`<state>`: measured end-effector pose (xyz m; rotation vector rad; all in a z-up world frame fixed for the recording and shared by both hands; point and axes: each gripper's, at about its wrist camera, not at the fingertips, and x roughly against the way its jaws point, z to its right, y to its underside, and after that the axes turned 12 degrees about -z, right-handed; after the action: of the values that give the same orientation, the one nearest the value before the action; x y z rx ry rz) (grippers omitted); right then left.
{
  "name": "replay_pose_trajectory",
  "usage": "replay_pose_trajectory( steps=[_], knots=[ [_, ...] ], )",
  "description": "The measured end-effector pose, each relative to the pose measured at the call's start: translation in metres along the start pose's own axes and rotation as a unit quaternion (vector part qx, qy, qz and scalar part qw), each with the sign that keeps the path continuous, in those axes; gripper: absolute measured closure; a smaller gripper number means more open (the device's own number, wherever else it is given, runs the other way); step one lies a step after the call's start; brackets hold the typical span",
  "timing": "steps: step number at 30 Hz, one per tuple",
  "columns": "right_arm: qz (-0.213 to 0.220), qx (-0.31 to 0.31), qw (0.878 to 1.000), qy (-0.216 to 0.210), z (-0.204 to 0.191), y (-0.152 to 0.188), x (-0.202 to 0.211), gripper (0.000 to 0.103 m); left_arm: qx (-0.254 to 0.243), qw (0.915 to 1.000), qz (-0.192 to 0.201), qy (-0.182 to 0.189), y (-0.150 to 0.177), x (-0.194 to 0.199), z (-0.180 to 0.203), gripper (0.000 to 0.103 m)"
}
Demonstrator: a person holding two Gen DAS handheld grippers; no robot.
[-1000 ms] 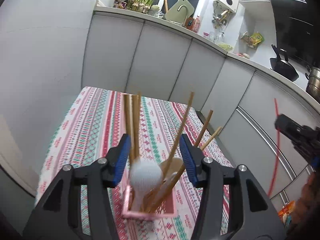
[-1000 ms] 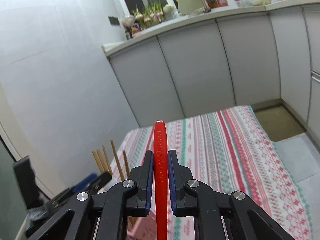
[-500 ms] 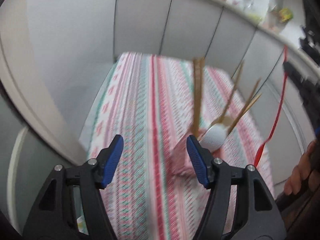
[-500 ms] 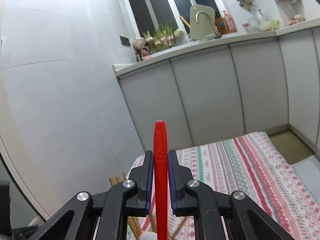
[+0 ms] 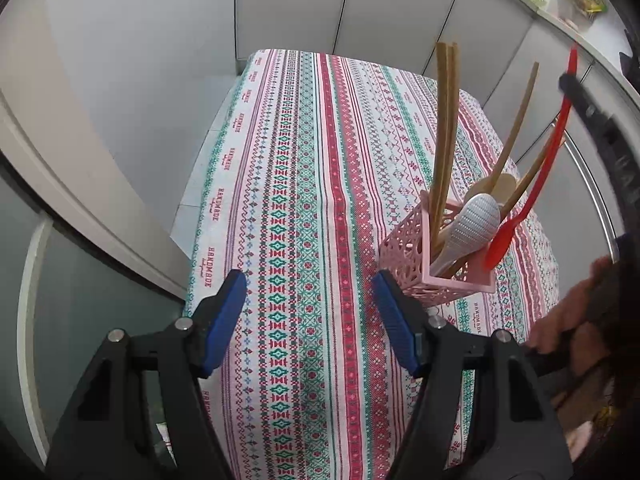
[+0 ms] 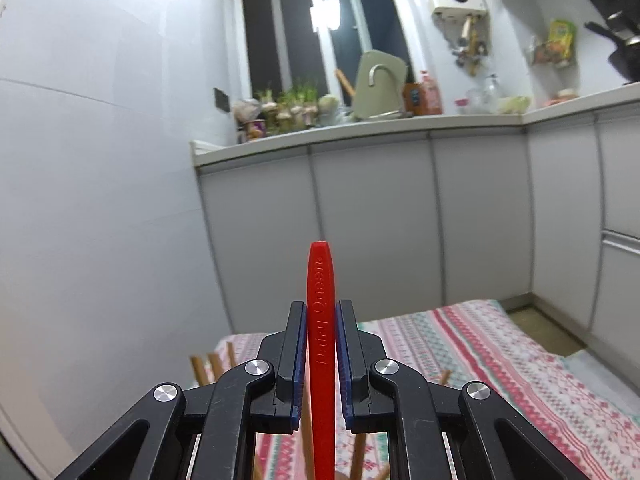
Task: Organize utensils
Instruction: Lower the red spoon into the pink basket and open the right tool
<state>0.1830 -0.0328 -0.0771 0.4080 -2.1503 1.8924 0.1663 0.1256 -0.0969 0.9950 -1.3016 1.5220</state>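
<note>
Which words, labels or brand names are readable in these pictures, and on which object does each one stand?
"HANDMADE": printed repeatedly along the stripes of the tablecloth, with a smaller line beneath it that is too small to read.
"Dairy Queen": embossed on the handle of the red spoon, held in the right tongs; the letters are faint.
Bottles on the kitchen counter carry labels, too small and blurred to read.
</note>
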Motion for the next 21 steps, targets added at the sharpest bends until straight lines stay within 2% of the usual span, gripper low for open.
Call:
replay_pose_trajectory(
  steps=[4,5,7,12,21],
  knots=[
    [-0.005,-0.017,1.000,0.017,0.005,0.010,-0.002,0.088,0.004,1.0000,0.001,0.001,-0.003,-0.001,-0.003,0.036],
    [-0.010,-0.021,1.000,0.014,0.007,0.010,-0.003,0.086,0.006,1.0000,0.002,0.003,-0.003,-0.001,-0.004,0.036],
    [-0.012,-0.026,1.000,0.007,0.011,0.008,-0.001,0.075,0.008,1.0000,0.003,0.005,-0.003,0.000,-0.004,0.036],
    [-0.018,-0.027,0.999,-0.013,0.018,0.000,0.011,0.064,0.005,1.0000,0.003,0.007,-0.001,0.001,0.001,0.036],
    [-0.068,-0.028,0.996,-0.048,0.052,-0.025,0.047,0.047,-0.004,0.9997,0.019,0.014,0.005,0.014,0.014,0.036]
  ],
)
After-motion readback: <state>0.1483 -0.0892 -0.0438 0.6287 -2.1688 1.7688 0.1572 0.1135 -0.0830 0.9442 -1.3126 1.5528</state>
